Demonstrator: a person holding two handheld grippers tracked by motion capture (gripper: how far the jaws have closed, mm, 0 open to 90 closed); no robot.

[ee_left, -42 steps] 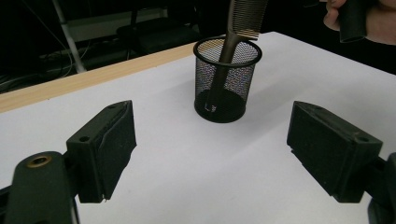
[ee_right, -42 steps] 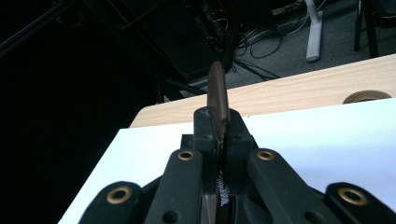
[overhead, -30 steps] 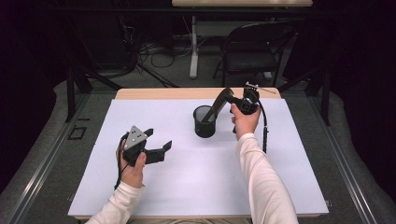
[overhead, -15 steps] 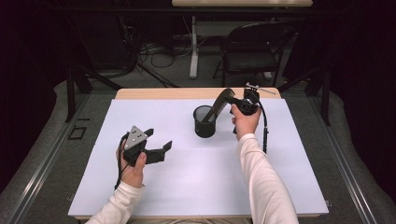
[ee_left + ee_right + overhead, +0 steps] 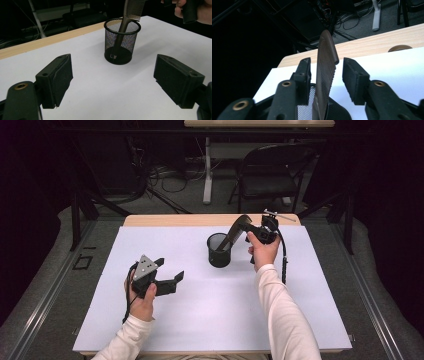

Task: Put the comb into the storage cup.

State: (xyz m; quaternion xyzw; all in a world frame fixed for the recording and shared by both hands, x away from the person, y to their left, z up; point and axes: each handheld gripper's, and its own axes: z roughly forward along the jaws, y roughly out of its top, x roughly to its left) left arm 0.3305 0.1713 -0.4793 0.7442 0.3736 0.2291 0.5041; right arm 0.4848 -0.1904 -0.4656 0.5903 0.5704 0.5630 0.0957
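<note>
Right gripper (image 5: 243, 224), a black 2-jaw tool in the person's right hand (image 5: 262, 251), hangs over the far right side of the black wire-mesh pen cup (image 5: 219, 250), its jaws slanting down toward the cup's mouth. Those jaws have just been opening: in the right gripper view the pads (image 5: 353, 80) stand apart on either side of the dark brown plastic comb (image 5: 325, 72), with a gap showing on the right of the comb and the left pad close beside it, so nothing is pinched. The comb stands tilted inside the cup, its handle end down on the cup's floor, its toothed end rising past the rim (image 5: 122, 23) toward the right gripper.

Left gripper (image 5: 167, 276), black with a grey 3-cornered plate on top, is held in the left hand (image 5: 142, 299) well to the near left of the cup, low over the white table cover (image 5: 200, 320). Its 2 jaws are spread wide around bare white surface and point toward the cup.

Around the cup the white cover is open on every side, with the widest free stretch toward the person. Beyond the cup, a strip of pale wooden table edge (image 5: 185, 220) runs along the far side, not far behind it.
</note>
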